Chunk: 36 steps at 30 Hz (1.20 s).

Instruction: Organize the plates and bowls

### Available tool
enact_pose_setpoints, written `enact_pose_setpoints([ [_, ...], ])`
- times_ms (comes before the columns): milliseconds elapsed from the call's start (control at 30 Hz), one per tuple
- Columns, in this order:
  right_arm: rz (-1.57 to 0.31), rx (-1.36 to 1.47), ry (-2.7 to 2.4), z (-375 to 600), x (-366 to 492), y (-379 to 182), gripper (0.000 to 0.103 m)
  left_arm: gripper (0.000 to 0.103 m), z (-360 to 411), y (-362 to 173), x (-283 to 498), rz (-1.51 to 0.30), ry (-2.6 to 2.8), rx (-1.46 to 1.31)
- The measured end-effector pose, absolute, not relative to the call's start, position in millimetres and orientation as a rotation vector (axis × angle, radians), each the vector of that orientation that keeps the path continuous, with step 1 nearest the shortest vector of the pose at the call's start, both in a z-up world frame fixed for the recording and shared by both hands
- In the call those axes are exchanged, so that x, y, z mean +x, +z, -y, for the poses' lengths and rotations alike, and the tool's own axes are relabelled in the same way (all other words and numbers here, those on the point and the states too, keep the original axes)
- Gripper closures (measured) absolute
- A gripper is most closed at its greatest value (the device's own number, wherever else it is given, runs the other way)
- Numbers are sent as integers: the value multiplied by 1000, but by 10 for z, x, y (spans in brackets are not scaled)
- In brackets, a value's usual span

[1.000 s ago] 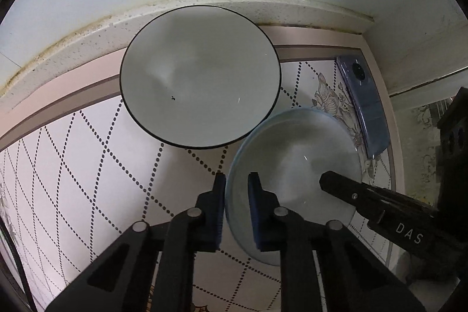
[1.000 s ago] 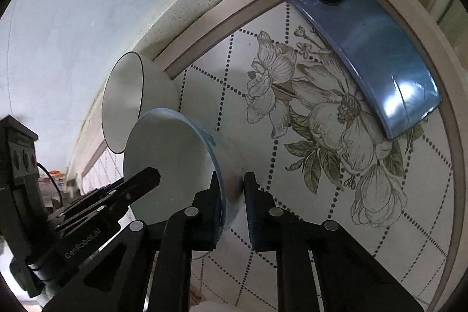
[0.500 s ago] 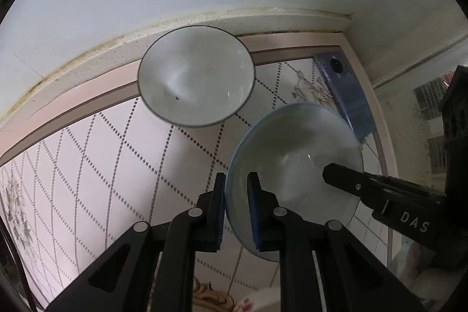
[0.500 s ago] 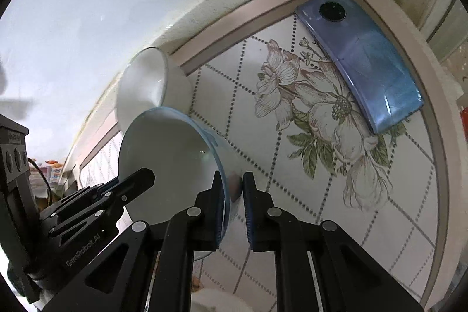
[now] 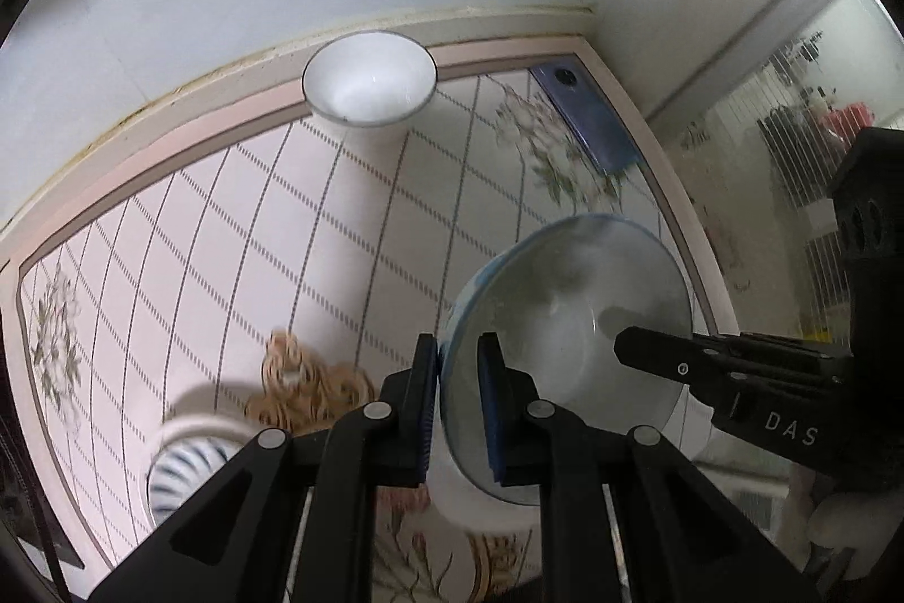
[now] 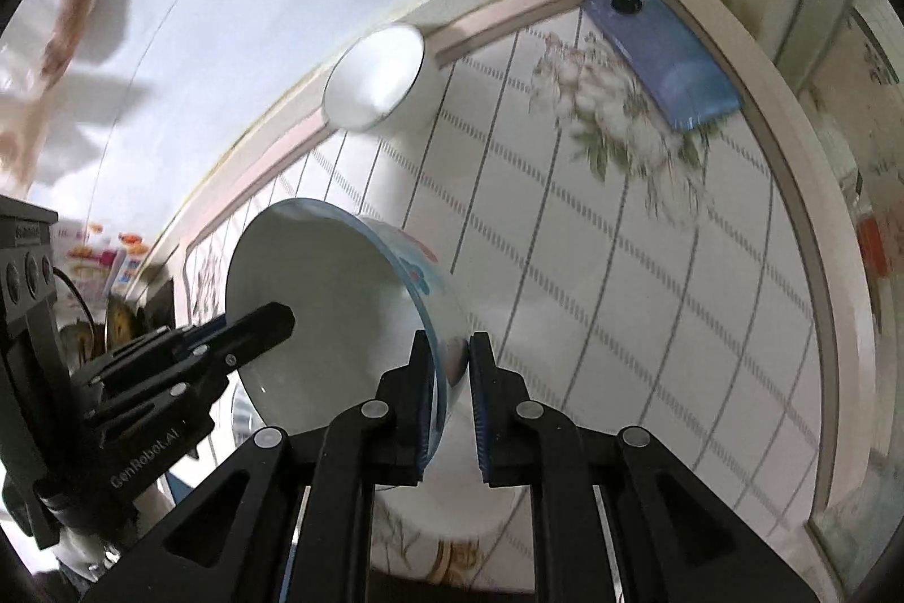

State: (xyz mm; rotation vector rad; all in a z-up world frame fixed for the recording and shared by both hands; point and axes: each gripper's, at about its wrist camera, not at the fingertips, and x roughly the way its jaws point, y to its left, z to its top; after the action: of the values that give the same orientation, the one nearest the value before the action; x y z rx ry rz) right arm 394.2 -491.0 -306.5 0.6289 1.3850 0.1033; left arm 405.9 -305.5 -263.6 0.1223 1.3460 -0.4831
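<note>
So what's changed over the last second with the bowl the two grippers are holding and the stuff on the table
Both grippers, left and right, have carried the blue-rimmed bowl up and away from the table. The white bowl and blue phone now look smaller and farther off, and a striped dish has come into view. Unchanged: jaws clamped on opposite sides of the bowl's rim; white bowl and phone unmoved.

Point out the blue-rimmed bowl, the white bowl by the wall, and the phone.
blue-rimmed bowl (image 6: 316, 298): right wrist view, inner wall.
white bowl (image 5: 370, 86): left wrist view, inside.
phone (image 6: 666, 60): right wrist view, back cover.
</note>
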Motion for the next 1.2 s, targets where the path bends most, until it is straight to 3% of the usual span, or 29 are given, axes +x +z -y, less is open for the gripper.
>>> enact_pose_setpoints([
  [467, -1500, 607, 120, 4490, 3098, -3384, 89, 91, 2873, -3084, 3513, -1425, -446, 146],
  [1200, -1562, 561, 74, 4450, 3214, -3671, 88, 91, 2955, -3373, 3509, -1468, -434, 199],
])
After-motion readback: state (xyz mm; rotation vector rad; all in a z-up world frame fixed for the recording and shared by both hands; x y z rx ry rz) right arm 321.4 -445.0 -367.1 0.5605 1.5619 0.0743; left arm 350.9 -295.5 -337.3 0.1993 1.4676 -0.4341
